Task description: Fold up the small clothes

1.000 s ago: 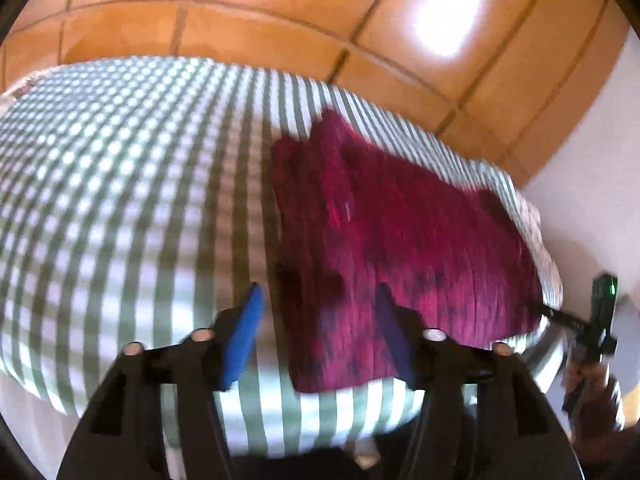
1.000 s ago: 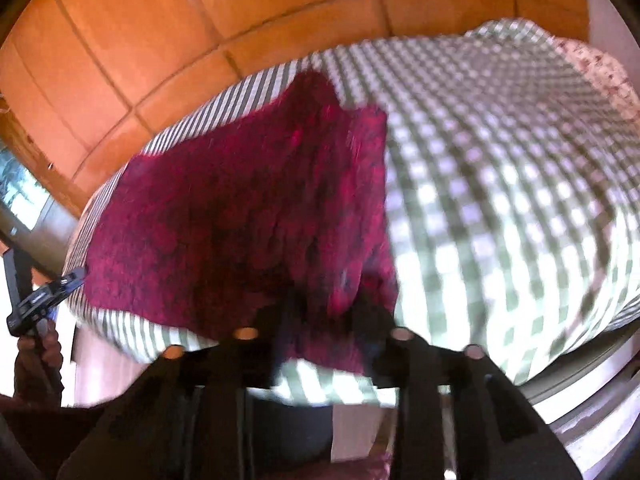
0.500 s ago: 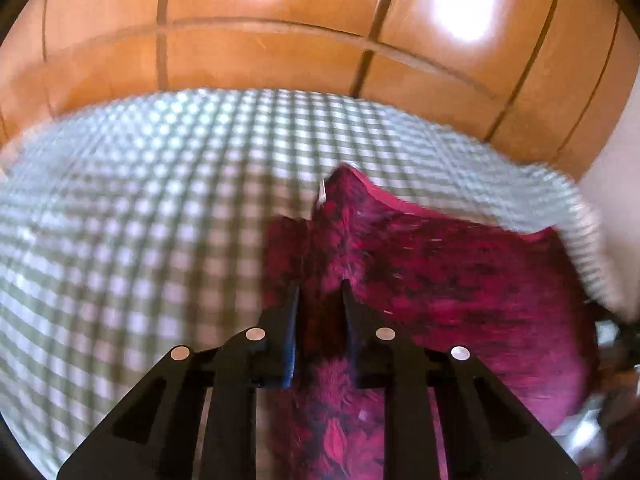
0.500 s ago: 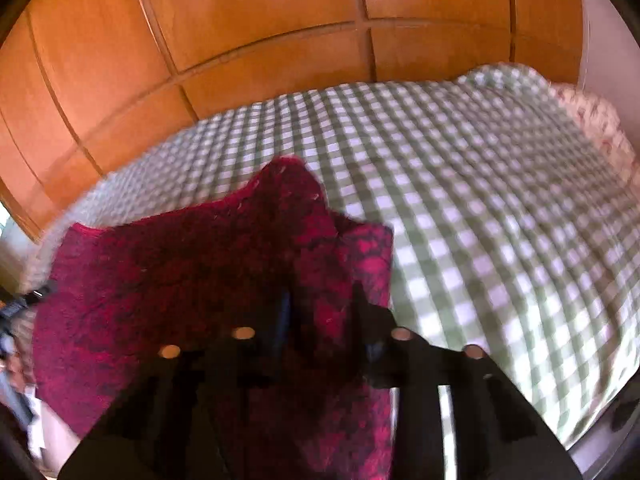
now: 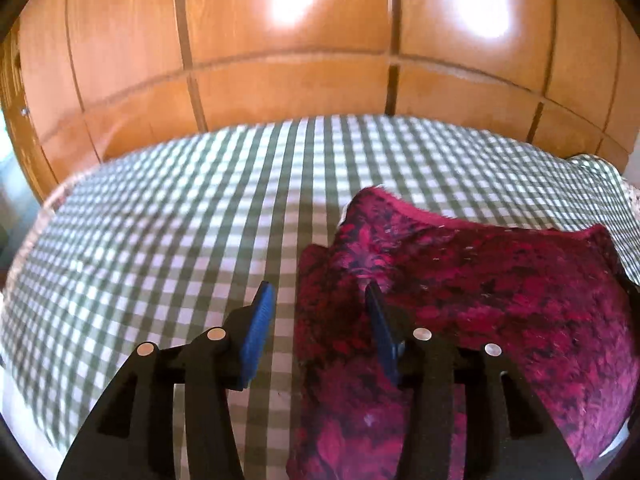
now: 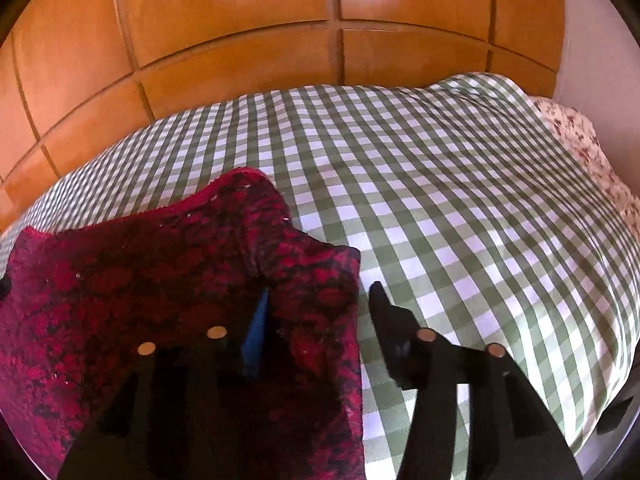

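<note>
One crimson-and-black knitted garment is seen spread on a bed covered by a green-and-white checked bedspread. The garment is laid toward the near edge of the bed, its near hem reaching that edge, with one raised corner pointing toward the far edge. In the left wrist view, a wide stretch of bare bedspread is left open on the garment's left; in the right wrist view, bare bedspread is left open to its right and beyond it. The far edge of the bed is bounded by a wooden panelled wall.

Two claws are counted. The left claw is held wide apart, gripping nothing, the garment's left edge lying between its fingers. The right claw is likewise spread wide and empty, the garment's right edge lying between its fingers.

One floral cloth is seen at the bed's far right corner.
</note>
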{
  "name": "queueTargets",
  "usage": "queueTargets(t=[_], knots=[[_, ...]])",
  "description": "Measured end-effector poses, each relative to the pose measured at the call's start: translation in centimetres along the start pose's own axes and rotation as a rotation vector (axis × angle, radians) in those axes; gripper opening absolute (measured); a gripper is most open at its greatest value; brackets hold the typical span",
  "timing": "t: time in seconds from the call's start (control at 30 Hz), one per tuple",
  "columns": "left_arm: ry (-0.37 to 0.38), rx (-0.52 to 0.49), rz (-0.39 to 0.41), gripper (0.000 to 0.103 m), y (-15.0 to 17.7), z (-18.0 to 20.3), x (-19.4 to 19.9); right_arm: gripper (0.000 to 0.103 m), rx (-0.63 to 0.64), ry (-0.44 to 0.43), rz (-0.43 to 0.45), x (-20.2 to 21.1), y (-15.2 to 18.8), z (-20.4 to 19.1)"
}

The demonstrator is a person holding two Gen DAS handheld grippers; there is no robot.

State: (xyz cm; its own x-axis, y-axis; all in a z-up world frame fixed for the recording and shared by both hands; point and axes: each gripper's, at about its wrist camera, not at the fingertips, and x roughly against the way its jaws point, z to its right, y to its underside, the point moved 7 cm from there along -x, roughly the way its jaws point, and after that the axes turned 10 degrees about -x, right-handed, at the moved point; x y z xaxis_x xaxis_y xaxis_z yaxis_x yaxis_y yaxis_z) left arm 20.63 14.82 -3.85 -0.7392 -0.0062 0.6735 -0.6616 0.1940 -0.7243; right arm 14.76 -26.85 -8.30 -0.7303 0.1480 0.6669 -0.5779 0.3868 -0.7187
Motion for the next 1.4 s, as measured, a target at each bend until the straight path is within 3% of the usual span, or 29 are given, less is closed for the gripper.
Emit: queueTargets(t=[0.1,0.3,0.47,0.6,0.83,1.1,1.3,1.4], knots=[[-0.007,-0.023,0.049,0.06,-0.1,0.8,1.7,0.065,0.001,0.023,0.018,0.7,-0.3,-0.1],[0.001,-0.056,0.088,0.06,-0.1,1.9,3.7,0.071,0.05,0.062,0.109,4.5,-0.6,-1.4],[-0.014,-0.064,0.116,0.06,0.4,2.6,4.8,0.077,0.103,-0.041,0.154,8.1,0.4,-4.8],[-0.003,-0.064,0.113,0.06,0.8,3.1,5.0,0.079,0.173,-0.14,0.116,9.5,2.6,-8.3],[0.006,-0.074,0.104,0.06,1.2,3.6,4.9,0.079,0.231,-0.2,0.064,9.5,5.2,-11.1],[0.027,-0.079,0.072,0.06,1.1,4.0,3.3,0.08,0.202,-0.112,0.027,7.0,5.4,-9.0],[0.105,-0.129,0.069,0.06,-0.6,5.2,1.7,0.08,0.156,-0.089,0.001,5.6,5.2,-7.0],[0.114,-0.164,0.026,0.06,-1.3,5.9,-0.5,0.08,0.158,-0.061,0.0,4.9,4.7,-6.6]])
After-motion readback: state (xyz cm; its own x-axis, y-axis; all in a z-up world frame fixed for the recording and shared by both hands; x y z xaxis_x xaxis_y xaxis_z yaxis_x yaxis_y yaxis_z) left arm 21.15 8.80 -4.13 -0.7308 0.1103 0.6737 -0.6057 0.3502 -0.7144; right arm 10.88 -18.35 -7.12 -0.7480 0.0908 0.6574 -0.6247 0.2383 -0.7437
